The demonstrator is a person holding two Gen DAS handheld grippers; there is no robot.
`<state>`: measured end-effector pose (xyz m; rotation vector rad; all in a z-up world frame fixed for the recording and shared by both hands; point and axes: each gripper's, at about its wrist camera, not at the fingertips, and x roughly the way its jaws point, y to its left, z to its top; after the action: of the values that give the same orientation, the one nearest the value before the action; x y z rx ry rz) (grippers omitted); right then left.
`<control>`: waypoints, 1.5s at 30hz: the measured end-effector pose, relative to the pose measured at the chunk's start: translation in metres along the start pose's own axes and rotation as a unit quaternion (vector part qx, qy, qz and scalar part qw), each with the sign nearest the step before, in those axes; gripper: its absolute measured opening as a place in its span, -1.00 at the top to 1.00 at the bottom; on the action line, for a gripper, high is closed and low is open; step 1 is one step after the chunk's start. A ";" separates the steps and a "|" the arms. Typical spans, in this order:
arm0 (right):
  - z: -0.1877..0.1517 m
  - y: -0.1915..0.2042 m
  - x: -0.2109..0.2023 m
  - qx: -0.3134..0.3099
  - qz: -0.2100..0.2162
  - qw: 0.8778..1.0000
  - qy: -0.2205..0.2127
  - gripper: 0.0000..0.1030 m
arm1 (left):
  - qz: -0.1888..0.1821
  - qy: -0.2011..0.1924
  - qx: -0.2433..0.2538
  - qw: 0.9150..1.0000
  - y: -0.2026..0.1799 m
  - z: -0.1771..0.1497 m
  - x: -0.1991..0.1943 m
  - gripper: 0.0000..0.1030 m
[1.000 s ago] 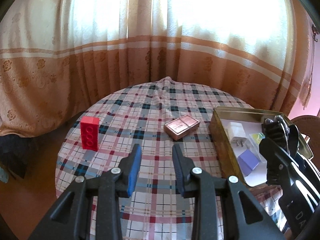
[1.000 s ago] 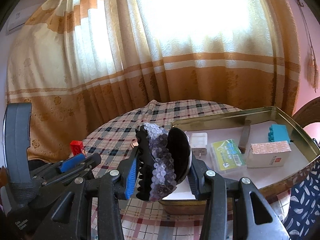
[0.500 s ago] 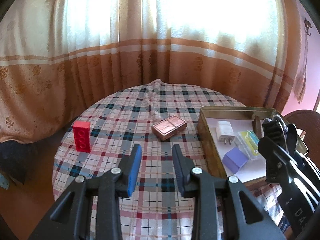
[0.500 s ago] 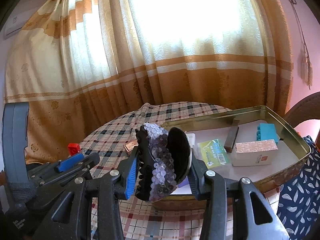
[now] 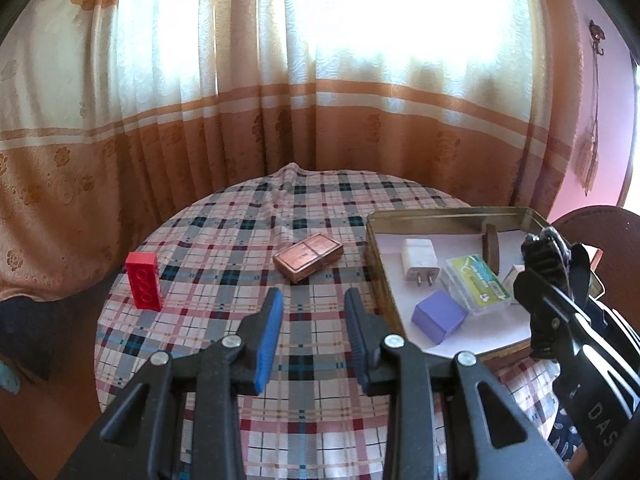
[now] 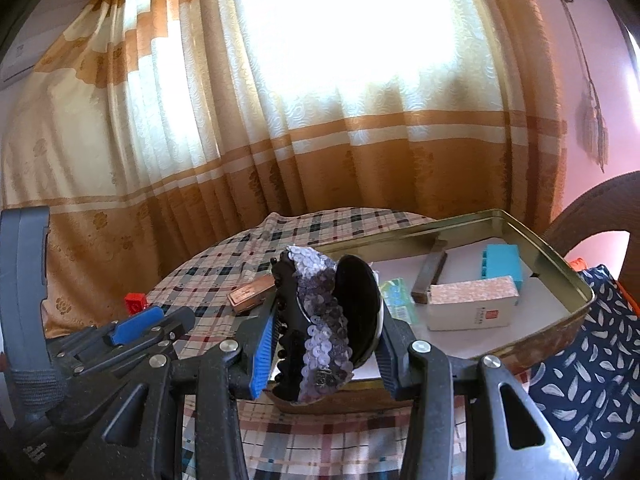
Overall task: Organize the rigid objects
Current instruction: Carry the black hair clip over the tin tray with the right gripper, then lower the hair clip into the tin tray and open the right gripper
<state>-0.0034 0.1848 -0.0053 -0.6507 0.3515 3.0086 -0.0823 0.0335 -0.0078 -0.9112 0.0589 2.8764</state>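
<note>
My right gripper (image 6: 324,324) is shut on a black hair clip covered in purple sequins (image 6: 320,320), held above the near left corner of the gold metal tin (image 6: 576,280). In the left wrist view the right gripper (image 5: 556,280) with the clip shows over the tin's right side (image 5: 376,248). My left gripper (image 5: 312,316) is open and empty above the plaid table. A copper-coloured box (image 5: 308,257) lies just beyond it, and a red brick (image 5: 143,280) stands at the far left.
The tin holds a white charger plug (image 5: 419,259), a purple block (image 5: 439,316), a clear case with a green card (image 5: 478,284), a dark bar (image 6: 430,276), a teal brick (image 6: 502,266) and a pink-topped white box (image 6: 472,306). Curtains hang behind the round table. A chair (image 5: 600,232) stands at the right.
Both grippers have drawn back and risen a little, so the table and tin look smaller and further off. The right gripper still holds the clip. The left stays open.
</note>
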 end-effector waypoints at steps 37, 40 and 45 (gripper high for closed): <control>0.034 -0.101 0.003 0.055 -0.108 0.992 -0.021 0.11 | -0.081 0.003 0.042 0.996 -0.083 0.029 0.026 0.40; 0.042 -0.111 0.004 0.062 -0.117 0.991 -0.026 0.11 | -0.086 0.002 0.048 0.995 -0.094 0.034 0.031 0.40; 0.054 -0.117 0.006 0.051 -0.125 0.990 -0.034 0.11 | -0.097 0.005 0.053 0.994 -0.110 0.042 0.039 0.40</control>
<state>-0.0203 0.3110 0.0154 -0.5372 0.3870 2.7467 -0.1234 0.1494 0.0042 -0.8623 0.1155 2.6631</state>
